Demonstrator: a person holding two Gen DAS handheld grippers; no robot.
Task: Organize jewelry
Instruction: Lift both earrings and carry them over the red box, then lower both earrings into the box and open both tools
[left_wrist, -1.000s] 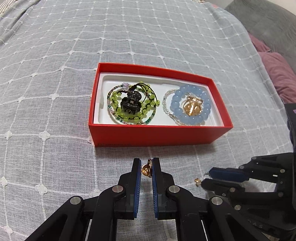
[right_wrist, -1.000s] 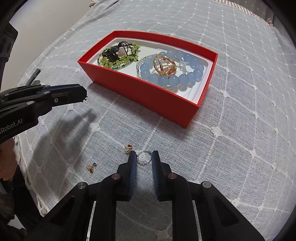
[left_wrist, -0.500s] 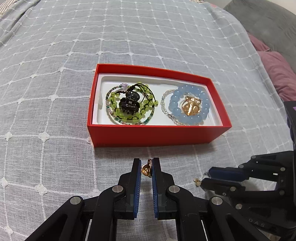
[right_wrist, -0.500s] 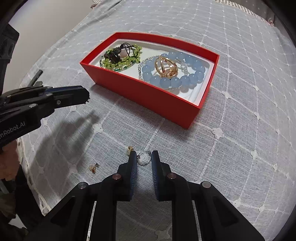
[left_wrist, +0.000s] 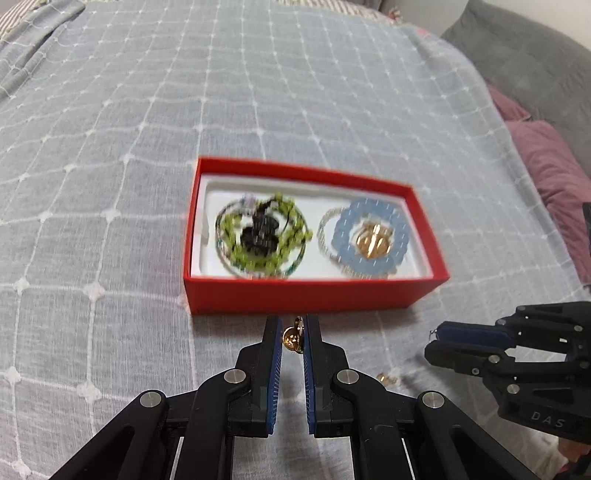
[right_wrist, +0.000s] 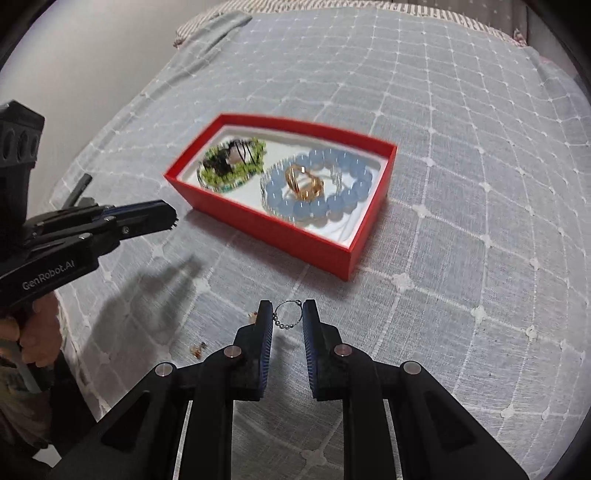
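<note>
A red box (left_wrist: 295, 295) (right_wrist: 258, 225) with a white lining sits on the grey quilted bedspread. Inside lie a green bead bracelet (left_wrist: 264, 236) (right_wrist: 232, 162) with a dark piece at its middle and a blue bead bracelet (left_wrist: 369, 236) (right_wrist: 317, 184) around a gold ring (right_wrist: 303, 182). My left gripper (left_wrist: 292, 334) (right_wrist: 173, 218) is shut on a small gold earring (left_wrist: 291, 338), just in front of the box's near wall. My right gripper (right_wrist: 287, 314) (left_wrist: 436, 339) is shut on a small silver beaded ring (right_wrist: 286, 317), held above the cloth.
Two small loose earrings lie on the cloth, one (right_wrist: 253, 315) by my right gripper's left finger, another (right_wrist: 197, 349) further left; one shows in the left wrist view (left_wrist: 384, 378). Purple cushions (left_wrist: 546, 173) and a grey sofa (left_wrist: 524, 70) lie right. A hand (right_wrist: 33, 332) holds the left gripper.
My right gripper has risen off the cloth with the silver beaded ring and drawn back from the box. The left gripper holds its earring in much the same place.
</note>
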